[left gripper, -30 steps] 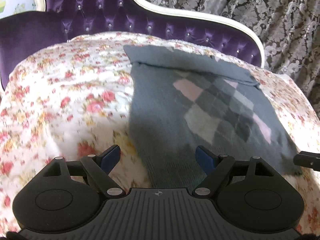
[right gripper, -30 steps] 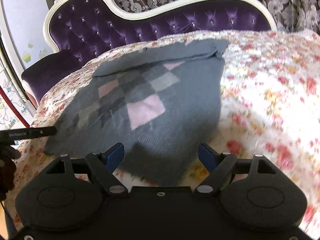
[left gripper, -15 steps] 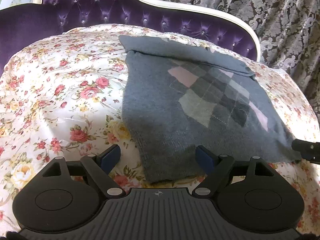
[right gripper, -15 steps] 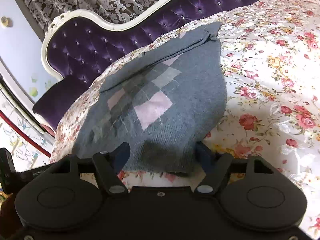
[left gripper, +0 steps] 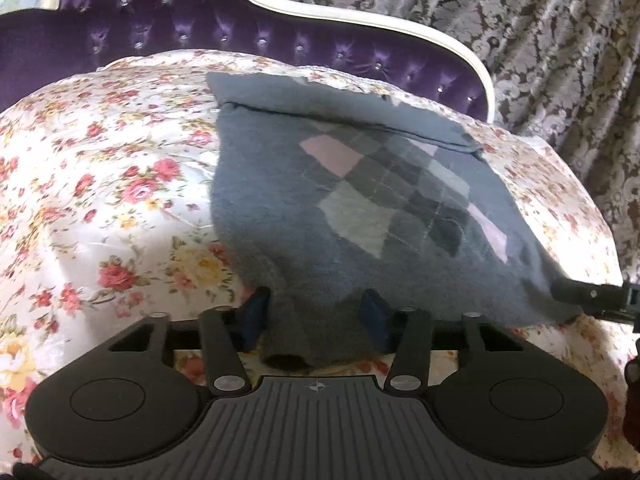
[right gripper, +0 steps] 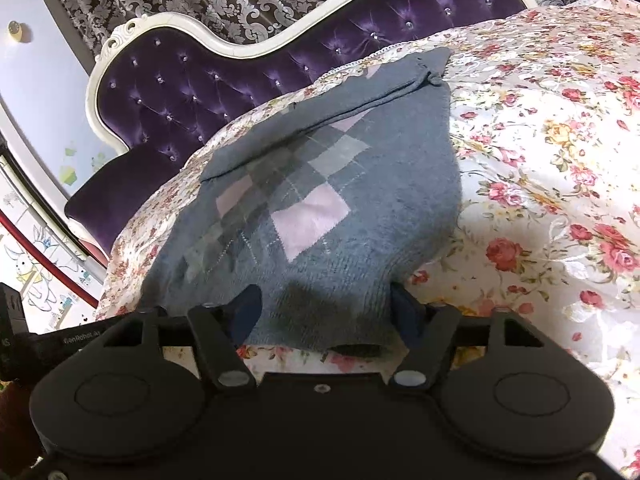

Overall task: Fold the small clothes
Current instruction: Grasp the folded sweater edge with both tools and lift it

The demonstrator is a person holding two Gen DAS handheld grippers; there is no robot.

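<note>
left wrist view: grey argyle sweater (left gripper: 360,208) lies spread on the floral bedspread (left gripper: 100,184), its far part already turned over into a band toward the purple headboard (left gripper: 160,32). the left tool (left gripper: 316,320) straddles the near hem corner at the bed's near edge, blue fingers (left gripper: 252,316) half apart with knit bunched between them, not visibly pinched; i judge it is set there so the hem can be lifted and carried toward the headboard. only this view shows the right tool (left gripper: 592,294) reaching the other hem corner at the bed's right side.

right wrist view: the right tool (right gripper: 326,316) likewise brackets its hem corner of the sweater (right gripper: 320,216), jaws half apart around fabric, so both corners can rise evenly. only here a white wall with stickers (right gripper: 44,92) shows beyond the headboard.
</note>
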